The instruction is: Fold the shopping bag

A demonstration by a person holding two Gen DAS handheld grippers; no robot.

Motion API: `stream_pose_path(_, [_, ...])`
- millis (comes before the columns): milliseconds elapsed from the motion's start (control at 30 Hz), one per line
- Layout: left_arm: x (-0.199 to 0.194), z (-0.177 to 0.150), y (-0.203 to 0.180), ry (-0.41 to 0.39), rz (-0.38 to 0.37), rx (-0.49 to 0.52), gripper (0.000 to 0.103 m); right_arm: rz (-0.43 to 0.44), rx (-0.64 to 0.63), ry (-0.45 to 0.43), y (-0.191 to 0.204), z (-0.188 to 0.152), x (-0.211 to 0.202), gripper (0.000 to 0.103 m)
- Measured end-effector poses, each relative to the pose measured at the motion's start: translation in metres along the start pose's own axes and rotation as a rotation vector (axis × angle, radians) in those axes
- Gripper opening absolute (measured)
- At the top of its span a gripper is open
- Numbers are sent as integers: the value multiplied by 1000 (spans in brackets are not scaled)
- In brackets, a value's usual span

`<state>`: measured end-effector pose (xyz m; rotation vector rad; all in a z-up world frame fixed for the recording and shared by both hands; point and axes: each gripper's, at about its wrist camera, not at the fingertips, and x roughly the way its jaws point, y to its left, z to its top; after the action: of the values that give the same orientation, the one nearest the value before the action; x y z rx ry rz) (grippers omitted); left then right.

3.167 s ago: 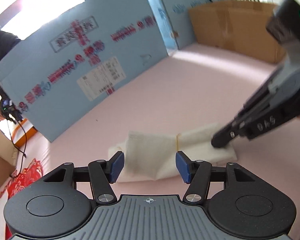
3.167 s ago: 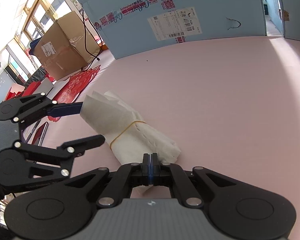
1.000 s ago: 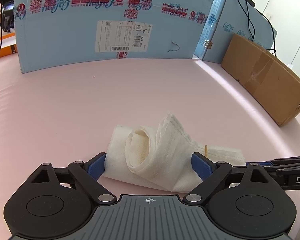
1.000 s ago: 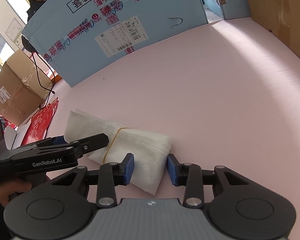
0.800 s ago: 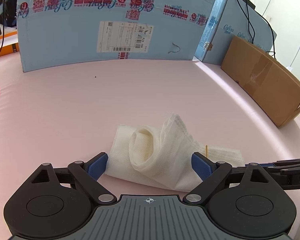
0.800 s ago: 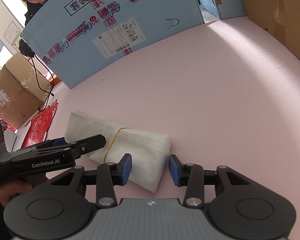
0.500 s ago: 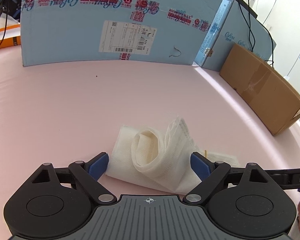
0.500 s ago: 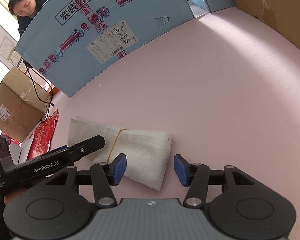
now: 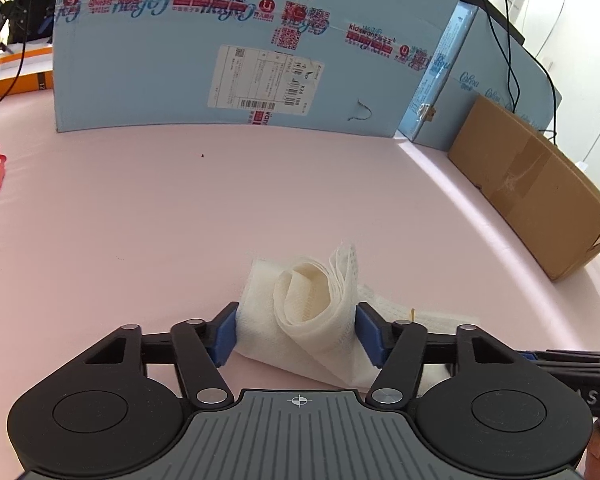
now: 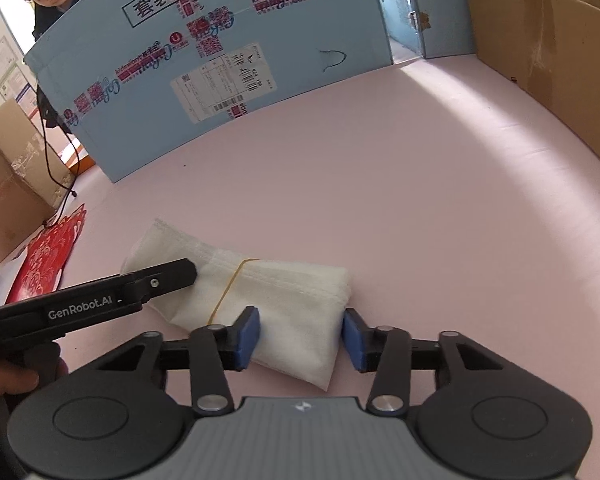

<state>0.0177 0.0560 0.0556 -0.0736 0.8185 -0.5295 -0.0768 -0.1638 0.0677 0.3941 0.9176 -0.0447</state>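
Squarely between both jaws, shopping bag (image 9: 300,312).

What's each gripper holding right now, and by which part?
Left gripper squeezes the shopping bag at its rolled end; right gripper straddles the other end, not gripping.

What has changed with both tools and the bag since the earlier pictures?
Both tools have just been closing on the shopping bag: the left tool now pinches its rolled end; the right tool, earlier shut on the other end, reopened and narrows around it. The rubber band stayed on the bag.
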Motion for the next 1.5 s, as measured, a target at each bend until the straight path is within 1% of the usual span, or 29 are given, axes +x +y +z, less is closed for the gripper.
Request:
stream_pose_path(33, [-1,0,1,-2,-6,-7,51,6,16,-7,-3,1,-2,25])
stream_pose_path(100, [-3,0,1,-7,-13,-18,45,21,42,-21,-9,1,-7,22])
stream_pose_path(133, [-4,0,1,-9,-15,-22,44,26,45,-28,-10,2,-9,21])
stream_pose_path(200, [-8,0,0,-15,-19,-33,39,34,32,-43,-11,3,-12,19])
stream_pose_path(400, [-14,-1,-10,-16,-39,-76,29,73,7,-85,-20,11,-25,17])
stream_pose_path(500, [-10,-3,-24,-3,-56,-111,26,89,1,-110,-32,17,-33,16])
stream_pose_path(600, [-5,-6,-39,10,-67,-150,25,98,-10,-115,-51,25,-39,16])
stream_pose_path(667, [0,-6,-50,18,-52,-154,25,98,-15,-110,-64,30,-42,17])
stream_pose_path(800, [11,-11,-67,26,6,-158,25,115,-30,-24,-93,39,-35,25])
stream_pose_path(867, [13,-13,-70,22,36,-156,25,130,-42,8,-100,40,-29,32])
stream_pose_path(933, [14,-14,-71,20,58,-157,26,148,-54,36,-104,41,-23,48])
stream_pose_path(1000, [14,-16,-71,12,66,-163,27,182,-59,65,-107,42,-17,53])
stream_pose_path(1067, [12,-17,-70,2,68,-186,28,232,-57,90,-107,42,-11,50])
stream_pose_path(1100, [12,-17,-70,-1,74,-194,28,261,-61,102,-107,42,-9,38])
stream_pose_path(1133, [11,-17,-71,-5,79,-201,28,288,-71,114,-105,43,-6,33])
stream_pose_path(1167, [11,-17,-72,-8,86,-205,27,297,-81,116,-104,43,-5,32])
stream_pose_path(1233, [9,-16,-77,-14,101,-207,27,311,-109,102,-102,45,-9,24])
stream_pose_path(1367, [7,-12,-90,-37,101,-212,26,338,-131,82,-106,55,-18,21])
stream_pose_path(1500, [7,-5,-110,-73,82,-199,26,347,-147,30,-118,67,-37,20])
